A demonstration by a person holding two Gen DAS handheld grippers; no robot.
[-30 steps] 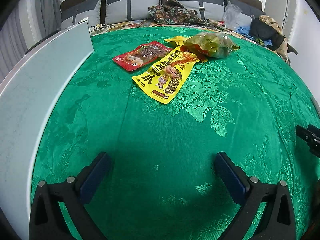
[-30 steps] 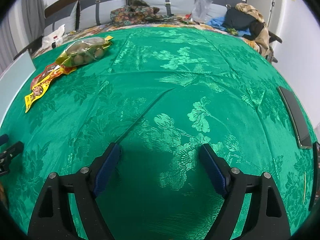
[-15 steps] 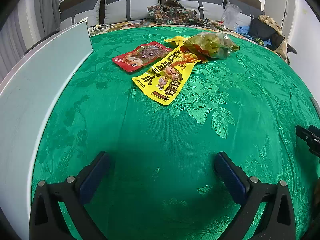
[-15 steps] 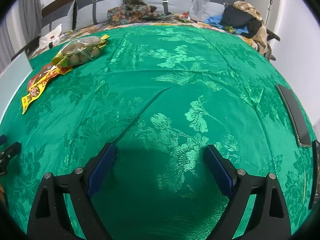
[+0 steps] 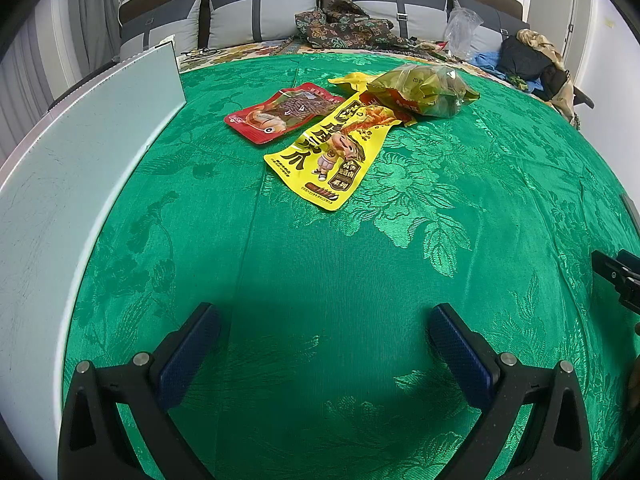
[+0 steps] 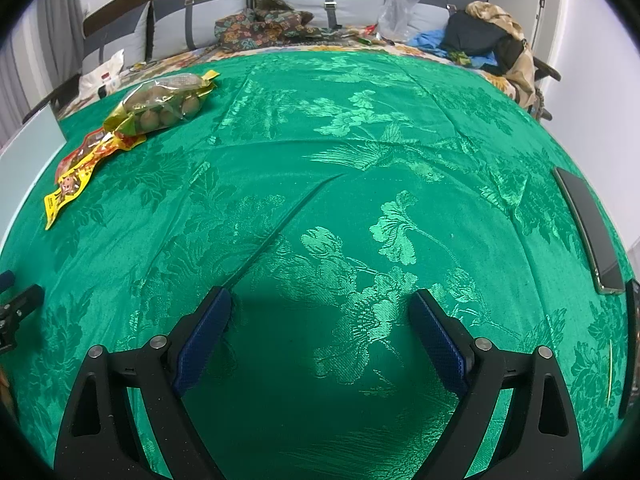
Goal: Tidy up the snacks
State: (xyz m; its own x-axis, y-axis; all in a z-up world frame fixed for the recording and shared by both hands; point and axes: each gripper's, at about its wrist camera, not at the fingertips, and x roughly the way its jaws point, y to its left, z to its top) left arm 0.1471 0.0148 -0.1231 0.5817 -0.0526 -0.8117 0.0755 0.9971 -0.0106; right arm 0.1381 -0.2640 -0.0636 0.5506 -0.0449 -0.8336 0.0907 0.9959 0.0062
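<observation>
Three snack packs lie together on the green patterned cloth. A flat red pack [image 5: 280, 112] is farthest left. A long yellow pack [image 5: 332, 152] with a cartoon figure lies beside it. A clear bag of round brown snacks [image 5: 424, 88] rests on the yellow pack's far end. My left gripper [image 5: 324, 332] is open over bare cloth, well short of the packs. My right gripper [image 6: 320, 320] is open over bare cloth too, with the yellow pack [image 6: 76, 176] and the bag [image 6: 164, 104] far off to its upper left.
A pale grey-white board or box wall [image 5: 72, 168] runs along the cloth's left edge. A dark flat device [image 6: 588, 220] lies at the right edge. Behind the cloth stand grey cushions [image 5: 260, 12], patterned fabric, a plastic bag and a pile of clothes [image 6: 492, 44].
The right gripper's jaws have spread wider apart. The left gripper and the snack packs have not moved.
</observation>
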